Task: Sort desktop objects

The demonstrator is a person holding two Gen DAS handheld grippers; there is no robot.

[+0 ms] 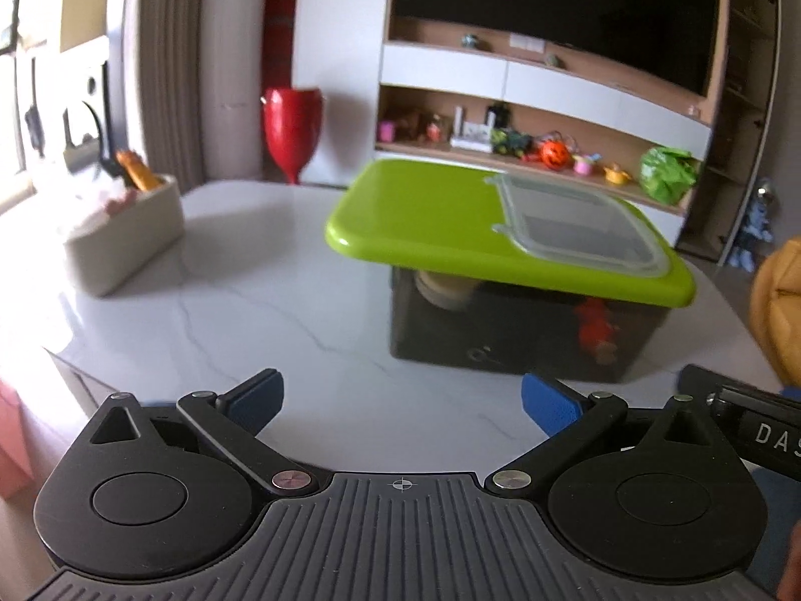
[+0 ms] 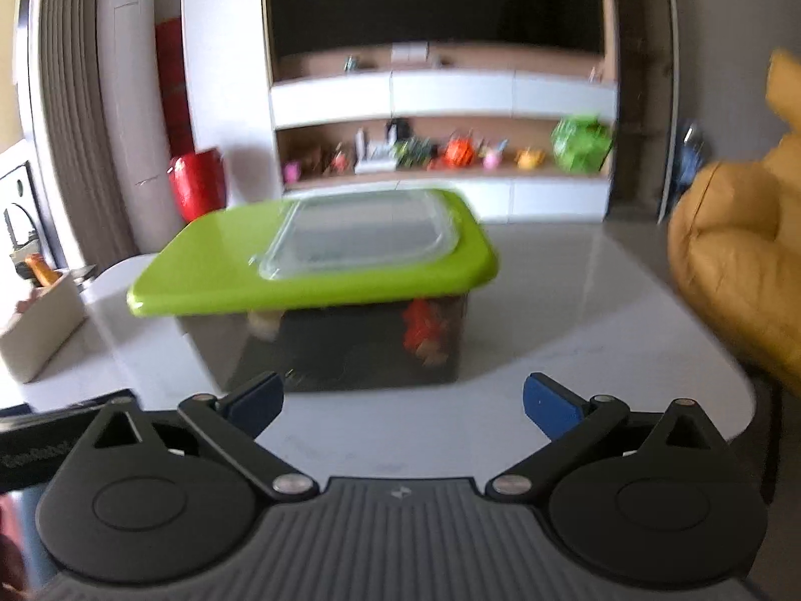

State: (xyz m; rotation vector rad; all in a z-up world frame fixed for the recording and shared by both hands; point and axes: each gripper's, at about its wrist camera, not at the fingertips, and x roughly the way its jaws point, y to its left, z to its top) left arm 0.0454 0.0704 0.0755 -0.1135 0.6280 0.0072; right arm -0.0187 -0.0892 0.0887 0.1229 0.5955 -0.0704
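A dark see-through storage box (image 1: 505,335) (image 2: 350,345) stands on the white marble table (image 1: 250,300) (image 2: 575,310). A lime green lid (image 1: 425,220) (image 2: 220,260) rests on it, shifted to the left and overhanging. A clear plastic lid (image 1: 575,225) (image 2: 360,235) lies on top of the green one. Inside the box show a red object (image 1: 595,330) (image 2: 423,325) and a beige round thing (image 1: 445,290). My left gripper (image 1: 400,400) is open, short of the box, with nothing between its blue pads. My right gripper (image 2: 403,403) is open too, its jaws bare.
A beige bin (image 1: 125,240) (image 2: 40,330) with orange and pink items stands at the table's left. A mustard yellow chair (image 1: 778,300) (image 2: 741,255) is at the right edge. Behind stand a red vase (image 1: 290,125) and a TV shelf unit (image 1: 525,150) with toys.
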